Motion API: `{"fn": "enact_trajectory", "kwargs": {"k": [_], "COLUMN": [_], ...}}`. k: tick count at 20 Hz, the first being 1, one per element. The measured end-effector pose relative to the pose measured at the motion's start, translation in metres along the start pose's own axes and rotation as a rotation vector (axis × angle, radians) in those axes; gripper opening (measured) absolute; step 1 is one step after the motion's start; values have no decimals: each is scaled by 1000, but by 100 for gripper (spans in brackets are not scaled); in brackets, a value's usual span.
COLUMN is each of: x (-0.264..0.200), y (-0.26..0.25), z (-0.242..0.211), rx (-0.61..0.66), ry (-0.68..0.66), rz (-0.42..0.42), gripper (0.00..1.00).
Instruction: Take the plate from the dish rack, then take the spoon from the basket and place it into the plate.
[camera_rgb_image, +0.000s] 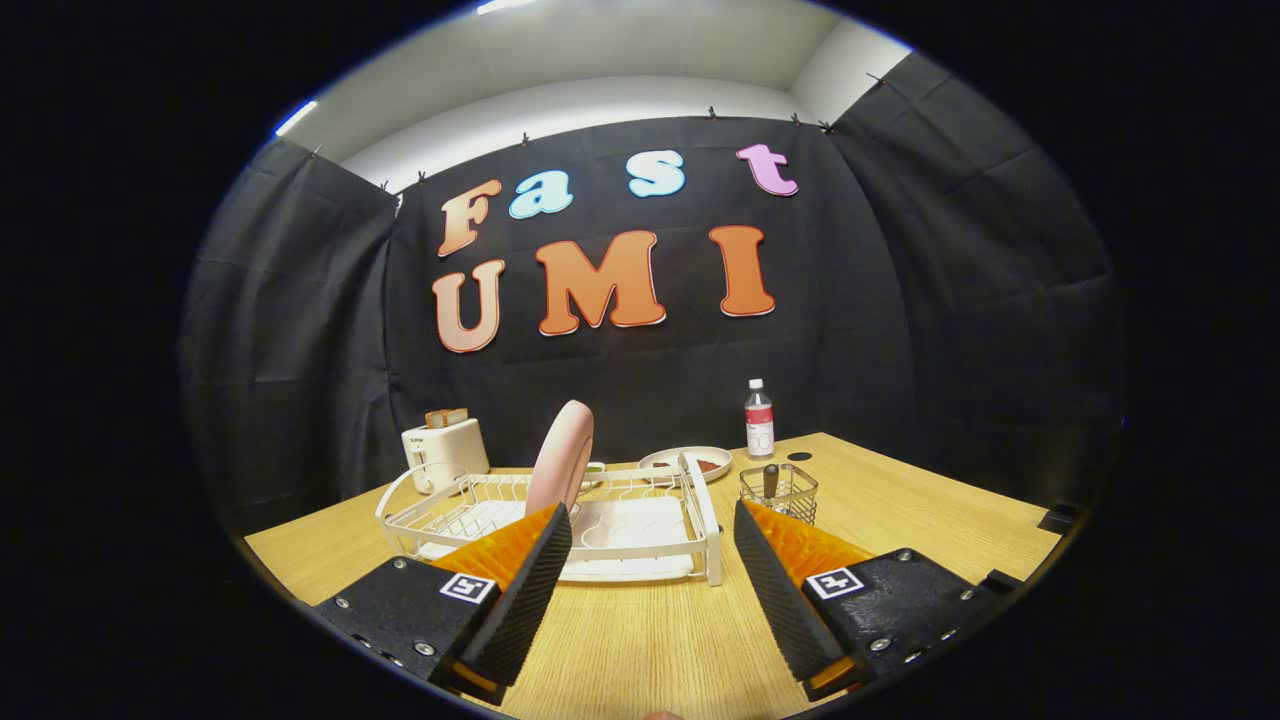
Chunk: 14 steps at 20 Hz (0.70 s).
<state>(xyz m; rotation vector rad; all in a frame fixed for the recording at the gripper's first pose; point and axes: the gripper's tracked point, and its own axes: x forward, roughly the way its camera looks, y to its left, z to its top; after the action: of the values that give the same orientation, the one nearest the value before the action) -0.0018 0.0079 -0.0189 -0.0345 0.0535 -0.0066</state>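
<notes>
The lower part of the pink plate (562, 455) is hidden behind the left finger (520, 580) of the open gripper (645, 585). In the wire basket (779, 493), beyond the right finger, only a dark handle (770, 480) stands out; the rest is too small to tell. What lies on the far plate (690, 462) behind the dish rack (560, 515) is unclear.

A pink plate (561, 455) stands upright in the white dish rack (600, 510); the spoon's dark handle (770, 480) rises from the wire basket (780, 493) beside it.
</notes>
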Motion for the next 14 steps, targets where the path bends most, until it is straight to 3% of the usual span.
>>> {"fn": "enact_trajectory", "kwargs": {"k": [9, 14], "x": [35, 77], "y": [33, 81], "z": [8, 25], "rx": [22, -20], "ry": [42, 78], "rz": [37, 147], "gripper": [97, 97]}}
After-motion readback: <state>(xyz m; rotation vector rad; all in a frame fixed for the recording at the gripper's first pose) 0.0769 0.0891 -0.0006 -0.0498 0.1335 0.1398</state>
